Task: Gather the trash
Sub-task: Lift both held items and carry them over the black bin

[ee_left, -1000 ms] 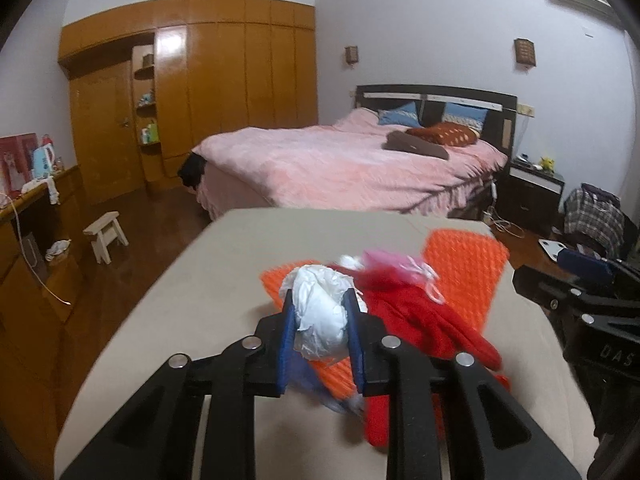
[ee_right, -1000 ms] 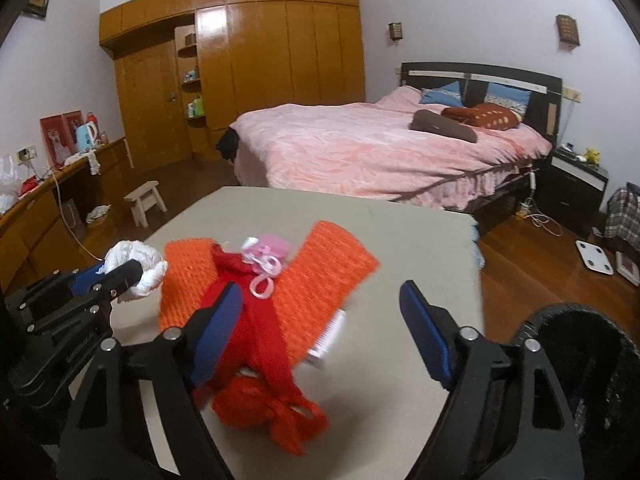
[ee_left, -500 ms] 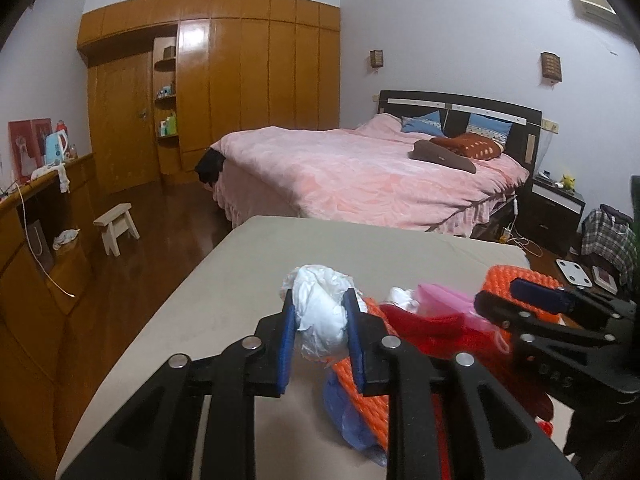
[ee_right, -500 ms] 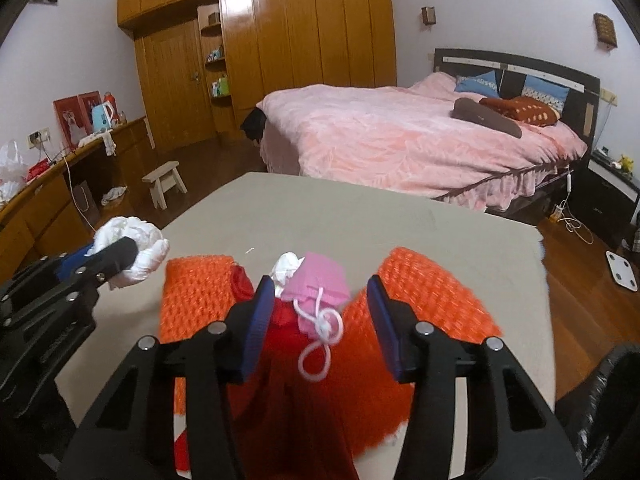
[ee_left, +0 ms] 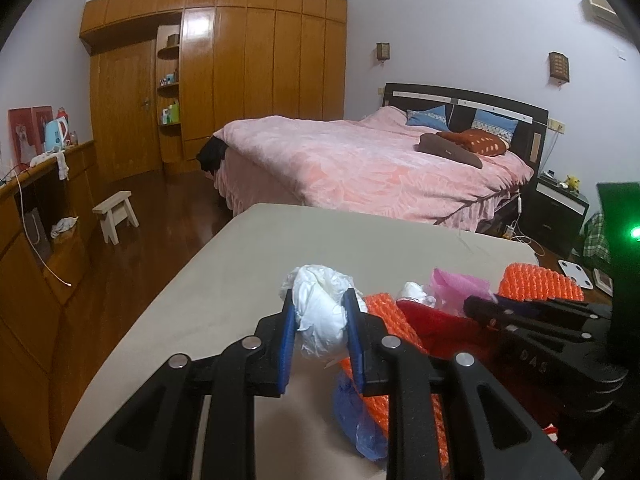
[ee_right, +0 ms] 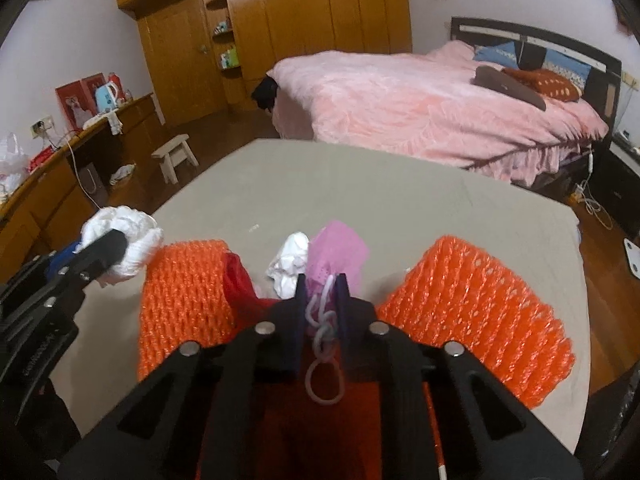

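Observation:
My left gripper (ee_left: 319, 312) is shut on a crumpled white tissue (ee_left: 320, 312), held just above the beige table (ee_left: 224, 280); the same tissue (ee_right: 132, 240) shows at the left of the right wrist view. My right gripper (ee_right: 322, 292) is shut on a pink face mask (ee_right: 336, 252), its white ear loops hanging between the fingers. The mask lies on a pile of orange foam netting (ee_right: 472, 300) and red cloth (ee_right: 240, 288), beside a small white wad (ee_right: 290, 264). A blue plastic scrap (ee_left: 360, 420) lies under the left fingers.
A bed with a pink cover (ee_left: 360, 160) stands beyond the table's far edge. A wooden wardrobe (ee_left: 240, 80) fills the back wall. A small stool (ee_left: 116, 216) and a low sideboard (ee_left: 36, 216) are on the left. A black bin edge (ee_right: 624, 420) shows at lower right.
My right gripper moved forward and left over the pile and closed on the pink mask. The left gripper shifted left, still holding the tissue.

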`<action>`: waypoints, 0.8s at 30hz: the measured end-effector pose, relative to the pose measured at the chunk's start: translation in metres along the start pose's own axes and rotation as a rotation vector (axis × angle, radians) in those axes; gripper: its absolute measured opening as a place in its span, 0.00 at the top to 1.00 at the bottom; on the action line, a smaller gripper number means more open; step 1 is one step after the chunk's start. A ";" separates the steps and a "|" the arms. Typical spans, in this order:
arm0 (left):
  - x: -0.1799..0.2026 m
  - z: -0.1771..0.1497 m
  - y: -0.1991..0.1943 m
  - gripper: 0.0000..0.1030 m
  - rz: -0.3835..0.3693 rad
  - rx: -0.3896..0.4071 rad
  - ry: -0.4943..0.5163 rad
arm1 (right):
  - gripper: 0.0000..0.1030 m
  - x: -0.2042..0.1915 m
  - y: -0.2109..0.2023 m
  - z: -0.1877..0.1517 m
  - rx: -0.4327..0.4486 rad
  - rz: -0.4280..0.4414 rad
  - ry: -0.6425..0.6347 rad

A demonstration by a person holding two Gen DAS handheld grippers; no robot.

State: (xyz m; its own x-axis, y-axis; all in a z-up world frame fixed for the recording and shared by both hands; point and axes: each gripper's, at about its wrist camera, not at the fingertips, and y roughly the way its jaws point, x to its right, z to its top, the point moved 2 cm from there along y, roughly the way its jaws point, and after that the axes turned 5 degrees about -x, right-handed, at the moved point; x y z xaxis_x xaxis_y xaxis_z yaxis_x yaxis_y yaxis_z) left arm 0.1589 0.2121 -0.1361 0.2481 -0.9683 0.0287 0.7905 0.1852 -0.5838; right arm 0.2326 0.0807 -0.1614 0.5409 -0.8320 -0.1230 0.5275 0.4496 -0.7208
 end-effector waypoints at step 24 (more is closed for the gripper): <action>0.095 0.019 -0.048 0.78 -0.149 0.047 0.088 | 0.90 0.063 -0.132 -0.021 0.188 -0.046 0.094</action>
State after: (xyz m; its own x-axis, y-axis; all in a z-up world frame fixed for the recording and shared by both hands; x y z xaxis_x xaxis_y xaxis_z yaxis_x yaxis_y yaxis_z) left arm 0.1556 0.1149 -0.0898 0.0777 -0.9962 0.0400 0.8404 0.0438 -0.5401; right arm 0.1831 -0.0382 -0.0880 0.4550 -0.8756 -0.1622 0.6680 0.4561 -0.5880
